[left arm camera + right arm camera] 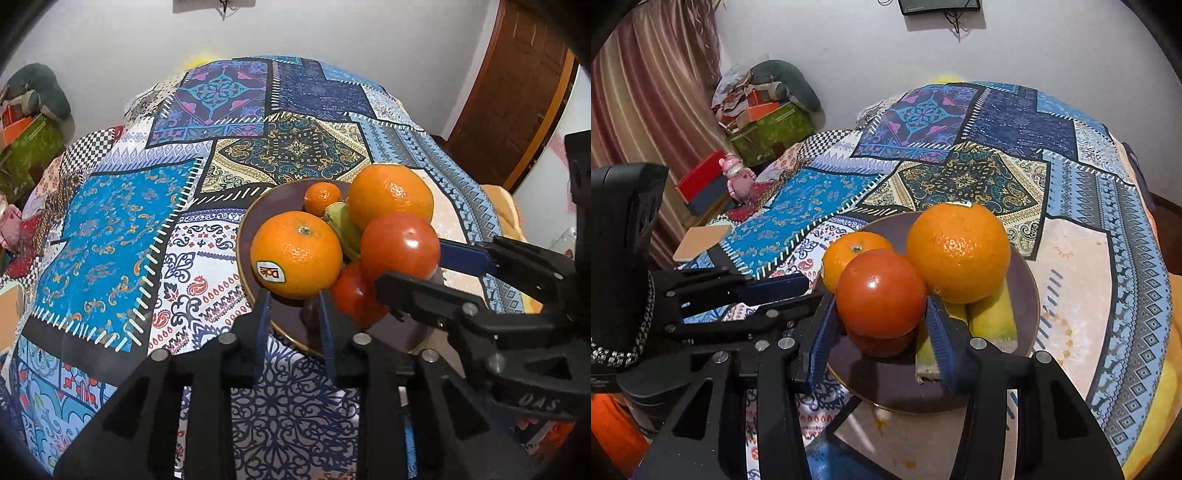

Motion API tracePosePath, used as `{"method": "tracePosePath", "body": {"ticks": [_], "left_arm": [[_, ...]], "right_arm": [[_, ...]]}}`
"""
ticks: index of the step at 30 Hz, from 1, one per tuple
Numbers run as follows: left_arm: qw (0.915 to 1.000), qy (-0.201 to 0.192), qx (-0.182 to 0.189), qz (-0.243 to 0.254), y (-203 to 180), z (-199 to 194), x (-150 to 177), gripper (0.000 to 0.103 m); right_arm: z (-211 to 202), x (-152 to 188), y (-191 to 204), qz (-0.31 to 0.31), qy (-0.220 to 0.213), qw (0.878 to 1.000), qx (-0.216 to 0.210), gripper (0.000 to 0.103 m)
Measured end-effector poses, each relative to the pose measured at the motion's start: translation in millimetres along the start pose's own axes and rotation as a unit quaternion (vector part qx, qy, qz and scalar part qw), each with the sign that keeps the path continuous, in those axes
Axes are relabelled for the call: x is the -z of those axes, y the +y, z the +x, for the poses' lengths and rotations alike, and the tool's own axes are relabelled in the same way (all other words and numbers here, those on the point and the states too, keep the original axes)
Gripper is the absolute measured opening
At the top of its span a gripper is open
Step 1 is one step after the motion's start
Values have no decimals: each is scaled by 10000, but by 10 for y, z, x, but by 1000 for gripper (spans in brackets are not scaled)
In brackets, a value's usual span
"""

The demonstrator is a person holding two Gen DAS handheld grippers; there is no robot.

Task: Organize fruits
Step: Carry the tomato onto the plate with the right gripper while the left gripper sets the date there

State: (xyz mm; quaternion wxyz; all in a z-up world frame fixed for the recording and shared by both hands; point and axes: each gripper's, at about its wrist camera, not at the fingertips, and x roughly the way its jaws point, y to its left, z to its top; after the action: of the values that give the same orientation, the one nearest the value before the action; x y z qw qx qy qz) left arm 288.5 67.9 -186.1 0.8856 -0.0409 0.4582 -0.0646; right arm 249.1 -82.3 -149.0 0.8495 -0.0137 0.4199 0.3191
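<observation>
1. Fruits are seen piled on a dark plate [255, 218] with a thin gold rim, which rests on a patchwork tablecloth [122, 221] of blue, white and cream panels.
2. Left wrist view: an orange with a Dole sticker [296, 255] is seen at 9 o'clock on the plate. A large orange [390, 196] is at 1 o'clock, a small mandarin [322, 198] at 12 o'clock, and green-yellow bananas [345, 227] lie between them.
3. An upper tomato [400, 245] is stacked on a lower tomato [354, 295] at about 4 o'clock on the plate.
4. The left gripper [293, 321] is held at 6 o'clock of the stickered orange, its blue pads parted narrowly, just below the fruit. No grasp is seen; whether the pads touch the orange cannot be told.
5. The right gripper [417, 264] is seen entering from 3 o'clock, with one blue finger behind the upper tomato and one black finger in front of it.
6. Right wrist view: the right gripper [879, 332] is spread wide, with a blue ribbed pad on either side of the upper tomato [881, 291]. The pads lie close to the fruit; firm contact cannot be confirmed.
7. The large orange [958, 253] is at 1 o'clock of that tomato and rests on the bananas [991, 314]; the stickered orange [849, 254] is at 11 o'clock.
8. The left gripper [798, 291] is seen at 9 o'clock in this view.
9. A pink figurine [738, 177] and a green box [775, 129] are noted off the table at 10 o'clock.
</observation>
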Motion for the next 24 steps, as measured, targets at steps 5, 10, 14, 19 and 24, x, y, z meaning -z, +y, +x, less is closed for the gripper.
{"method": "tracePosePath", "body": {"ticks": [5, 10, 14, 19, 24], "left_arm": [[9999, -101, 8, -25, 47, -97, 42, 29], [9999, -113, -80, -78, 106, -113, 75, 29], [9998, -92, -58, -178, 141, -105, 88, 29], [9998, -121, -59, -130, 105, -139, 100, 29], [9997, -210, -24, -118, 42, -264, 117, 29]], "right_arm": [[38, -33, 31, -49, 3, 10000, -2, 45], [97, -56, 65, -29, 19, 10000, -3, 46], [126, -67, 90, -102, 112, 9999, 71, 47], [70, -48, 15, 76, 177, 9998, 23, 53], [-183, -6, -9, 115, -38, 9998, 128, 59]]}}
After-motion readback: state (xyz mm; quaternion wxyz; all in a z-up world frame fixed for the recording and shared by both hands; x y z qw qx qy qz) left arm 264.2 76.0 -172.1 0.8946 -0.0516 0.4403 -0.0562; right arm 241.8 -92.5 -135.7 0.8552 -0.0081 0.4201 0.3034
